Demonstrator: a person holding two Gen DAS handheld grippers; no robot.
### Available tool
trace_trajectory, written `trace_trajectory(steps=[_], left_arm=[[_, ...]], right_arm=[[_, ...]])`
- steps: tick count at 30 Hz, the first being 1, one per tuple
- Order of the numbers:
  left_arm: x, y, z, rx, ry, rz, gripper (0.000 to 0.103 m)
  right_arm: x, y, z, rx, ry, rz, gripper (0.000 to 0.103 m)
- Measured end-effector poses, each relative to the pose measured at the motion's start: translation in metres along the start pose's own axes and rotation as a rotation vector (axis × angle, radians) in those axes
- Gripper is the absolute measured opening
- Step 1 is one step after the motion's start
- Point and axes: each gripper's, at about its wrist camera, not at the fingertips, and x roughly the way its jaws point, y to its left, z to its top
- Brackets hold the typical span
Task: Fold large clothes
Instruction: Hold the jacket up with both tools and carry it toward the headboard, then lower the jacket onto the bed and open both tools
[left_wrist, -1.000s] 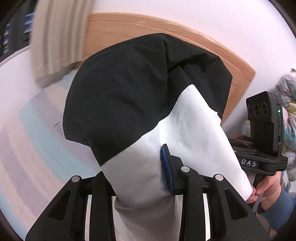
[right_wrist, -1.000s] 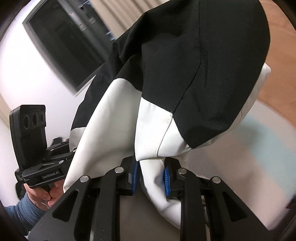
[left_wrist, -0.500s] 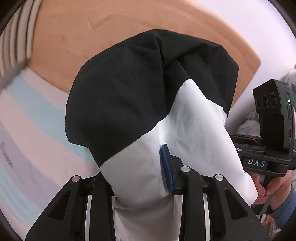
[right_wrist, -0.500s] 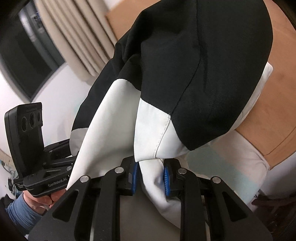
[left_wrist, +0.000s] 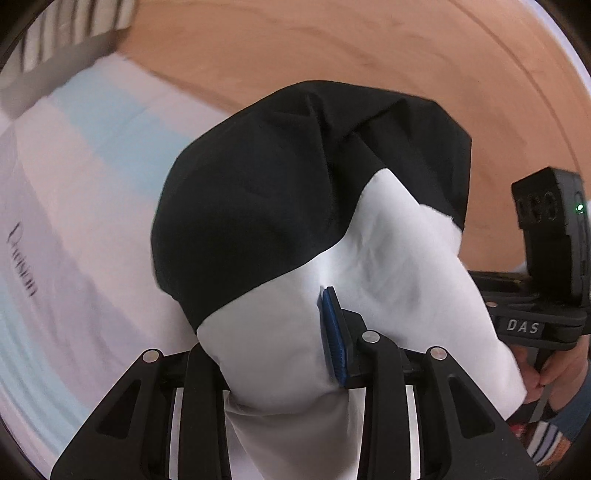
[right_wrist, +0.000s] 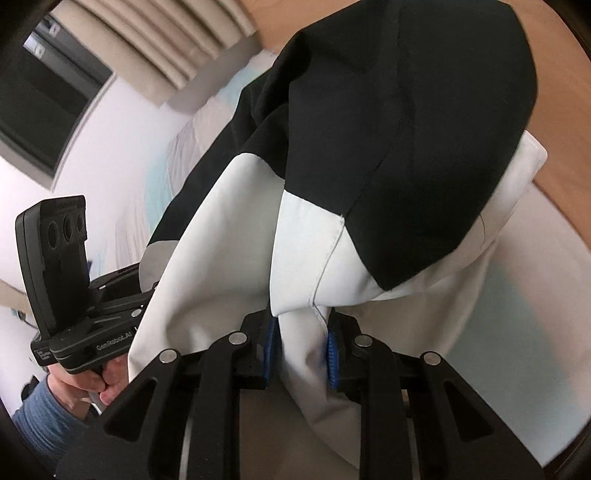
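A large black and white garment hangs between both grippers, held in the air above the bed. My left gripper is shut on its white part; the cloth hides the left finger and only the blue pad of the right finger shows. My right gripper is shut on a white fold of the same garment, blue pads on either side. The right gripper also shows at the right edge of the left wrist view, and the left gripper at the left of the right wrist view.
A bed with a white, pale blue and pink striped sheet lies below. A wooden headboard stands behind the garment. Beige curtains and a dark window are at the far left.
Both grippers have tilted downward with the garment: the headboard and the bed sheet now fill more of both views and the wall has left them. The grips are unchanged.
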Motion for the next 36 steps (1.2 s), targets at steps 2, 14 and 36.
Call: trace_trajectory(steps=[2,14,36], left_arm=[[0.009,0.017,-0.002,-0.002,0.013,0.032,0.032],[0.028,0.055,-0.083,-0.045,-0.01,0.159,0.043],[0.01,0.042,-0.109,-0.075,-0.042,0.287,0.083]], right_arm=[[0.027,0.001,0.0,-0.016,0.029,-0.012,0.02],[0.08,-0.009,-0.037,-0.077,0.085,-0.114,0.021],[0.044,-0.043,-0.12,-0.002,-0.035,-0.231,0.088]])
